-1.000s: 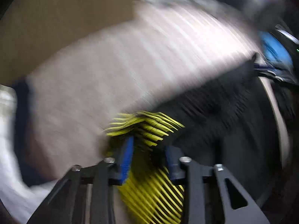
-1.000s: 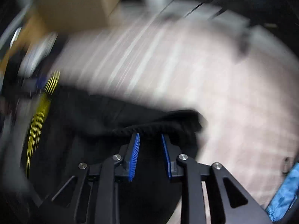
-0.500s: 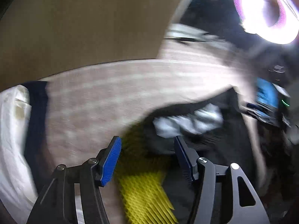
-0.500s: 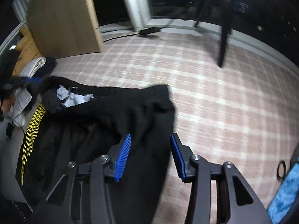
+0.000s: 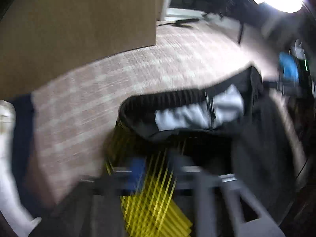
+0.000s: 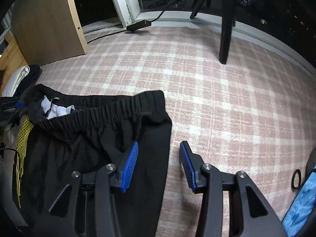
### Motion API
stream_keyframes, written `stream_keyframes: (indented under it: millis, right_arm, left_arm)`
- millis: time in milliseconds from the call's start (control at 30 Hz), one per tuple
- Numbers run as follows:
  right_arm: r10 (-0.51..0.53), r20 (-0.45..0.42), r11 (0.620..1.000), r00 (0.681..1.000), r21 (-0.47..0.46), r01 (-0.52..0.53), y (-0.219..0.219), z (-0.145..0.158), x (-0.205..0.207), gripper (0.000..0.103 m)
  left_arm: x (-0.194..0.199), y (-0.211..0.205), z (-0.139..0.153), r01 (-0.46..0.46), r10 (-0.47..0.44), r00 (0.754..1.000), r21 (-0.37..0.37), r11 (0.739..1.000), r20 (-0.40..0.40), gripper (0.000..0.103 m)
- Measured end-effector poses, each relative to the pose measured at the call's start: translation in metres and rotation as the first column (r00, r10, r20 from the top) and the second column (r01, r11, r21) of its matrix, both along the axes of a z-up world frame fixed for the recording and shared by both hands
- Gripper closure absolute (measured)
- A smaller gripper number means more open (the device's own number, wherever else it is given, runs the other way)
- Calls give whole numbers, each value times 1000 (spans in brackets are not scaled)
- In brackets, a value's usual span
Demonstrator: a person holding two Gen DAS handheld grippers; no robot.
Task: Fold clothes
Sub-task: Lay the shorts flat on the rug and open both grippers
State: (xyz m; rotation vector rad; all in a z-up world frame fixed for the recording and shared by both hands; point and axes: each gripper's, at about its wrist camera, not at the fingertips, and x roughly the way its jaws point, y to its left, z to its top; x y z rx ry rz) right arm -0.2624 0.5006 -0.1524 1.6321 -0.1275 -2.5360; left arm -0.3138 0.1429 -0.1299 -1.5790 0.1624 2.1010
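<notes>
Black shorts [image 6: 98, 138] with a ribbed waistband, white lining [image 6: 57, 110] and a yellow-striped side [image 6: 23, 136] lie spread on the pink plaid carpet [image 6: 217, 98]. My right gripper [image 6: 159, 148] is open just above the shorts' right edge, with one finger over the black cloth, the other over carpet and nothing gripped. The left wrist view is blurred. There my left gripper [image 5: 156, 167] is shut at the shorts' [image 5: 256, 138] yellow-striped side [image 5: 154, 207], whose stripes run up between its fingers. The waistband and white lining [image 5: 197, 114] lie just ahead of it.
A wooden panel [image 6: 49, 23] stands at the back left, with a pile of white and dark clothes [image 6: 19, 77] below it. A black chair leg [image 6: 227, 29] and a cabled power adapter [image 6: 138, 24] are at the back. Blue cloth [image 6: 300, 203] and a dark ring [image 6: 296, 179] lie at lower right.
My right gripper let go of the waistband and opened, and the shorts now lie on the carpet. My left gripper released the yellow-striped part, opened wide, then closed again lower down.
</notes>
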Motion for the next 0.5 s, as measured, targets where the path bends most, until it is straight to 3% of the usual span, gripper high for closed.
stream_keyframes:
  millis: [67, 167, 267, 333, 400, 433, 500]
  right_arm:
    - [2, -8, 1000, 1000, -18, -2, -2, 4, 0, 59]
    - [13, -31, 1000, 999, -9, -14, -2, 9, 4, 46]
    - [-4, -34, 1000, 999, -16, 3, 3, 6, 7, 46]
    - [-20, -27, 999, 999, -48, 18, 7, 1, 7, 46]
    - [-23, -18, 999, 1000, -49, 22, 5, -6, 7, 46]
    - [-15, -19, 999, 1000, -48, 15, 2, -9, 5, 46]
    - [18, -29, 999, 999, -38, -19, -8, -14, 7, 46]
  left_arm:
    - [-12, -4, 1, -30, 30, 999, -6, 1000, -9, 98]
    - [-24, -23, 6, -96, 94, 994, -51, 994, -47, 98]
    - [-38, -55, 10, -221, 218, 975, -61, 973, -48, 96]
    - [-38, -66, 15, -248, 247, 968, -42, 968, -34, 92]
    - [-34, -68, 22, -238, 237, 971, -35, 971, -34, 79]
    - [-28, -68, 27, -227, 226, 973, -34, 973, -43, 67]
    - [-12, -66, 37, -202, 199, 978, -32, 979, -68, 63]
